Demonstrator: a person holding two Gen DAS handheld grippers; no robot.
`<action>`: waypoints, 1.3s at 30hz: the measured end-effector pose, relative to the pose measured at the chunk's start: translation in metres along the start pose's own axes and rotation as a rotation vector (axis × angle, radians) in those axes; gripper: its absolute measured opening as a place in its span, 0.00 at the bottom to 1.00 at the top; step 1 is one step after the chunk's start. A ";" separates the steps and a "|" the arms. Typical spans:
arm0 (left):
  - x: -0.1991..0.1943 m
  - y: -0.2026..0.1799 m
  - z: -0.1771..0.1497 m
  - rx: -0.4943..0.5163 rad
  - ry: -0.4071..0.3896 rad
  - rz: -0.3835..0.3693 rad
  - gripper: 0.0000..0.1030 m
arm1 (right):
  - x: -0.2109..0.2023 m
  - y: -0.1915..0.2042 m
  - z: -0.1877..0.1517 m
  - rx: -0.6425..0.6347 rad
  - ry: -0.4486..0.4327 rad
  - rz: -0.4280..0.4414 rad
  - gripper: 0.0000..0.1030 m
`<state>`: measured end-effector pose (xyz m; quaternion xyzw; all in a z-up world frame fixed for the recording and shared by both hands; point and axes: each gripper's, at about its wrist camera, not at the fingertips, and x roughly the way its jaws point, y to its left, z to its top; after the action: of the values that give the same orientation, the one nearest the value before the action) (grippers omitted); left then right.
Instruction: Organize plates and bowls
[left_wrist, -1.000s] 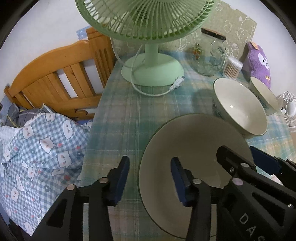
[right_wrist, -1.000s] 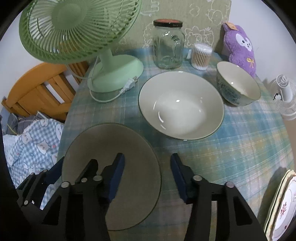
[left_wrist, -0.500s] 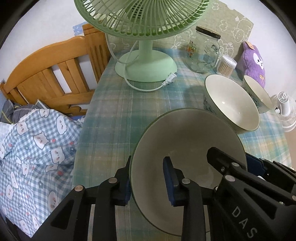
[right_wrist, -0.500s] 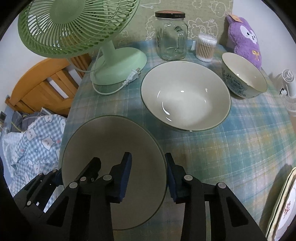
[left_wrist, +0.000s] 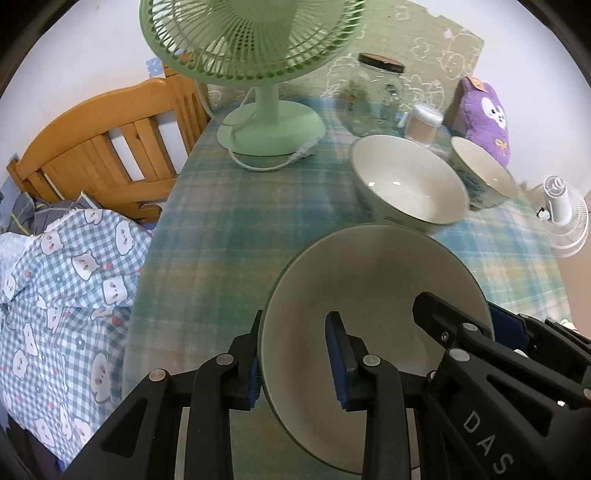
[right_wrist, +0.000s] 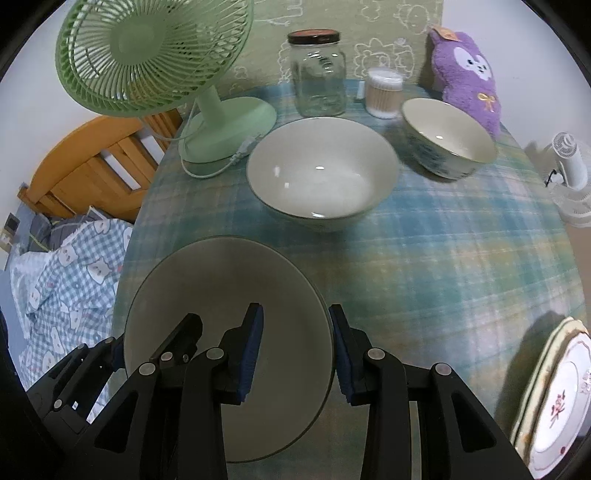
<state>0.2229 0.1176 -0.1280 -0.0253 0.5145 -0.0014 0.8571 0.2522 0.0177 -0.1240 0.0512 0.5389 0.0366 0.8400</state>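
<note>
Plate (left_wrist: 373, 295) fills the lower middle of the left wrist view, and the left gripper (left_wrist: 295, 365) is clamped across its near-left rim, one blue pad under the edge and the other on the inner face; the right gripper (left_wrist: 495, 332) reaches in from the lower right, gripping the opposite rim. The plate looks tilted and perhaps just lifted off the checked cloth of the desk (left_wrist: 229, 221), though I cannot tell for certain. Just beyond it stands the large bowl (left_wrist: 406, 184), with the small bowl (left_wrist: 480, 173) near its right side. To do this step well, I judge both grips should stay level with each other so the rim does not slip or twist, and the plate should clear the large bowl's lip before it travels. From the right wrist view, the right gripper (right_wrist: 295, 347) straddles the plate's (right_wrist: 221, 295) right edge and is closed on it, while the left gripper (right_wrist: 122, 350) holds the far left rim. A stack of patterned plates (right_wrist: 554, 398) sits at the lower right, a likely destination. Around the back stand a green fan (right_wrist: 155, 55) with its cord (right_wrist: 207, 170) trailing near the large bowl (right_wrist: 321, 177), a glass jar (right_wrist: 317, 74), a tub of cotton swabs (right_wrist: 384, 92) and a purple plush toy (right_wrist: 469, 77); the small bowl (right_wrist: 447, 140) and large bowl lie between the plate and these.
</note>
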 end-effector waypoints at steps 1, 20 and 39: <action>-0.003 -0.004 -0.002 -0.003 -0.002 0.001 0.27 | -0.004 -0.004 -0.003 -0.004 -0.002 0.001 0.39; -0.030 -0.094 -0.059 -0.009 0.024 -0.019 0.27 | -0.049 -0.096 -0.061 -0.008 0.012 -0.021 0.39; -0.030 -0.126 -0.094 -0.008 0.075 -0.020 0.27 | -0.049 -0.133 -0.094 0.002 0.059 -0.025 0.39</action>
<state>0.1292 -0.0114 -0.1400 -0.0335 0.5458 -0.0088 0.8372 0.1469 -0.1158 -0.1357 0.0441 0.5642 0.0269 0.8240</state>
